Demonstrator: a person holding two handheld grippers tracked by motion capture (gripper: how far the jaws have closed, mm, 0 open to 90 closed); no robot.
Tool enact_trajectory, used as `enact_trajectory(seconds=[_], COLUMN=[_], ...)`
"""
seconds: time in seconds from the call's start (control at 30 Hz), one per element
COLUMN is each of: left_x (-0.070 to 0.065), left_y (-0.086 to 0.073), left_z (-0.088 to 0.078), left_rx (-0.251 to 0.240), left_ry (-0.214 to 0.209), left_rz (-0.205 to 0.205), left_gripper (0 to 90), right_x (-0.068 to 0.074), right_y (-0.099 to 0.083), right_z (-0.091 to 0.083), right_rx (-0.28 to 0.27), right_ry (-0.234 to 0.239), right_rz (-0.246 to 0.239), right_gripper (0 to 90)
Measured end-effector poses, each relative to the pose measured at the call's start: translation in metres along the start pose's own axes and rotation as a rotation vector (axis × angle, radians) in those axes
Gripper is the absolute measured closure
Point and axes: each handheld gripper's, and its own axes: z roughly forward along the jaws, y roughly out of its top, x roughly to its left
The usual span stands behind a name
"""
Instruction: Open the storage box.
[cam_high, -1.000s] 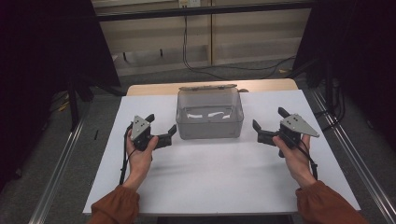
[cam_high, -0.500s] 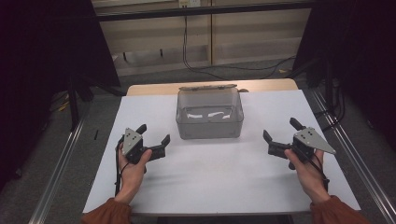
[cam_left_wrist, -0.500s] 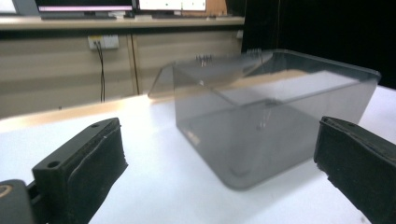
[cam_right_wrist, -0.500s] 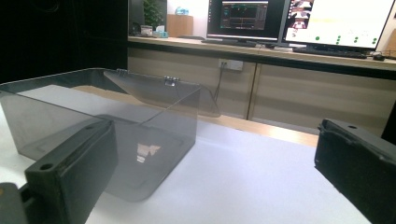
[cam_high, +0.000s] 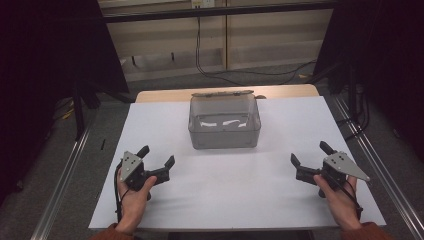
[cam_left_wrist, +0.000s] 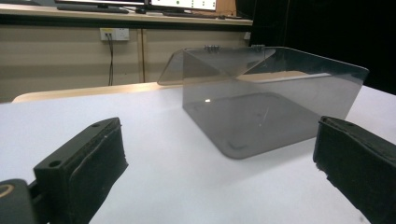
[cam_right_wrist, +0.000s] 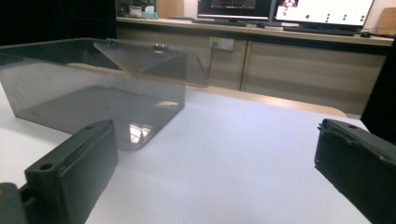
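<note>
One clear plastic box (cam_high: 225, 127), two grippers, two hands, one white table sheet (cam_high: 225, 200). The box is a smoky see-through container with its hinged lid (cam_high: 222, 93) tipped back at the far edge, so the top is open; two pale streaks show on its floor in the high view, can't tell if they are reflections or items, and in both gripper views the inside looks bare. Box sits centered on the far half of the white sheet, upright, flat on its base. Left gripper (cam_high: 157, 162) is held in the left hand (cam_high: 134, 197) at the near left of the sheet, jaws spread wide apart, gripping nothing, pointing toward the middle; the box lies ahead and to its right, well apart, no contact. In the left gripper view the box (cam_left_wrist: 266, 102) stands beyond the two black jaws, toward the right one, with bare sheet between. Right gripper (cam_high: 311, 159) is held in the right hand (cam_high: 340, 200) at the near right, jaws also spread wide, empty; the box is ahead and to its left, well apart. In the right gripper view the box (cam_right_wrist: 93, 88) sits beyond the left jaw, lid (cam_right_wrist: 154, 58) visible behind it. Both grippers hover low over the sheet on either side of the box.
</note>
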Motion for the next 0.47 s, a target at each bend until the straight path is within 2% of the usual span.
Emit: enact_trajectory(seconds=[0.1,0.2,0.27,0.37,0.4,0.47], left_x=[0.000,0.002,0.002,0.002,0.001,0.002], left_y=[-0.004,-0.008,-0.009,-0.008,-0.008,-0.008], left_z=[-0.006,-0.007,-0.007,-0.008,-0.008,-0.007], left_rx=[-0.004,0.000,0.010,0.006,0.002,0.021], left_ry=[0.001,0.027,0.025,0.025,0.027,0.033], left_rz=[0.001,0.036,0.029,0.046,0.037,0.046], left_gripper=[2.0,2.0,2.2,2.1,2.1,2.1], right_x=[-0.002,-0.004,-0.005,-0.006,-0.006,-0.006], right_y=[-0.008,-0.011,-0.012,-0.011,-0.011,-0.011], right_z=[-0.009,-0.014,-0.014,-0.013,-0.012,-0.011], right_rx=[0.008,0.010,0.007,-0.008,-0.006,-0.004], right_ry=[-0.018,-0.022,-0.029,-0.025,-0.026,-0.020], right_rz=[0.009,0.026,0.031,0.032,0.029,0.035], right_gripper=[0.0,0.0,0.0,0.0,0.0,0.0])
